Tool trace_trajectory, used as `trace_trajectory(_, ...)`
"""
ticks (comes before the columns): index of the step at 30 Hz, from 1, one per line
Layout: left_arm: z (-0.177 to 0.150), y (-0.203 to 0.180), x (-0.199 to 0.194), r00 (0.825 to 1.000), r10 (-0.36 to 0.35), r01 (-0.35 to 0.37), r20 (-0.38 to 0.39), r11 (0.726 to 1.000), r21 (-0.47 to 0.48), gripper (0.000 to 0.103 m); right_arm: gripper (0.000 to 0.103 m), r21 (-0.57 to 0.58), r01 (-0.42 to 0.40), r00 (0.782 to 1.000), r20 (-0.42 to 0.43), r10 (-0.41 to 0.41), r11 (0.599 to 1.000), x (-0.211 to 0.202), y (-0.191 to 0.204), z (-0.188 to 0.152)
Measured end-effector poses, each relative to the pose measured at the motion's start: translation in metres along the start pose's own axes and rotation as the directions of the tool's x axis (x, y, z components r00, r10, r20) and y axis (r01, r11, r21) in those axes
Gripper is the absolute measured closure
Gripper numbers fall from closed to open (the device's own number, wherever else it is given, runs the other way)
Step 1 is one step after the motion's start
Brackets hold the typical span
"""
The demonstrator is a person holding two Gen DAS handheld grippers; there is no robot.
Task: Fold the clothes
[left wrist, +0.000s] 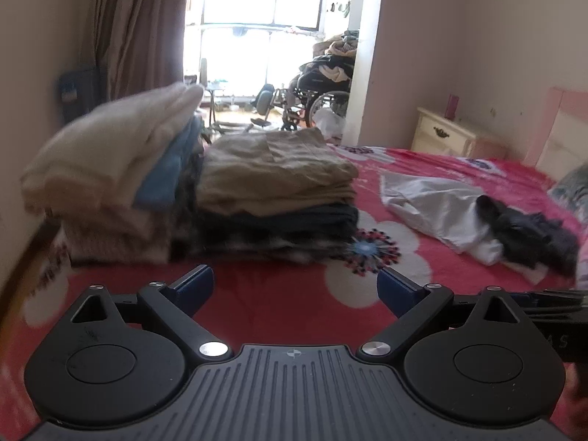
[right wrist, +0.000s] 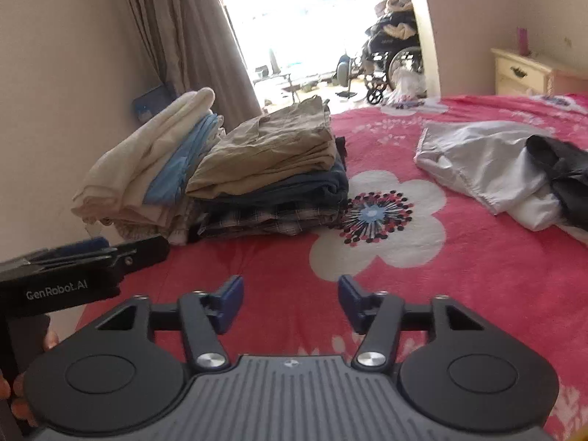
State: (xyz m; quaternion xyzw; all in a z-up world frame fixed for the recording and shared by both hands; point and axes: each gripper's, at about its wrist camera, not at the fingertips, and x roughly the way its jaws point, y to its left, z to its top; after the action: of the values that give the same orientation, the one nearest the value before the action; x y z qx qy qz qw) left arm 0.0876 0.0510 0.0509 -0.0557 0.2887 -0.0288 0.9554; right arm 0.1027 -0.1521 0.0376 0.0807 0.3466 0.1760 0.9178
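My left gripper [left wrist: 295,286] and right gripper [right wrist: 290,296] both hang spread and empty over the red bedspread [right wrist: 422,294], I judge between garments. The next clothes to fold, a white garment [right wrist: 488,161] with a dark one [right wrist: 566,180] lying partly on it, sit ahead and to the right of both grippers, crumpled. Ahead to the left, the folded stacks [right wrist: 257,169] stand near the bed's edge, I'd guess to leave room for folding.

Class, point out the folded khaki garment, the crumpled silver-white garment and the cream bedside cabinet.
Folded khaki garment [right wrist: 272,147]: right wrist view, top surface.
Crumpled silver-white garment [right wrist: 474,158]: right wrist view, middle.
Cream bedside cabinet [left wrist: 441,134]: left wrist view, drawer front.
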Motion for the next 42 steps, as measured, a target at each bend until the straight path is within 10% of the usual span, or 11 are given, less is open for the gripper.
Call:
trace_trajectory(21,-0.02,0.013,-0.013,0.992,0.097,-0.103,-0.075,0.992,-0.077,0.0,0.006,-0.1,0.12,0.992,0.038,-0.117,0.988,-0.023,0.036,-0.009)
trace_trajectory(37,-0.012,0.015,-0.026,0.993,0.106,-0.112,-0.06,0.988,-0.109,0.0,0.0,-0.065,0.163,0.985,0.063,-0.159,0.984,-0.03,0.032,-0.007)
trace_trajectory(42,-0.011,0.013,-0.022,0.976,0.208,-0.213,-0.061,0.973,-0.093,0.0,0.0,-0.083,0.182,0.981,0.088,-0.175,0.98,-0.032,0.04,-0.003)
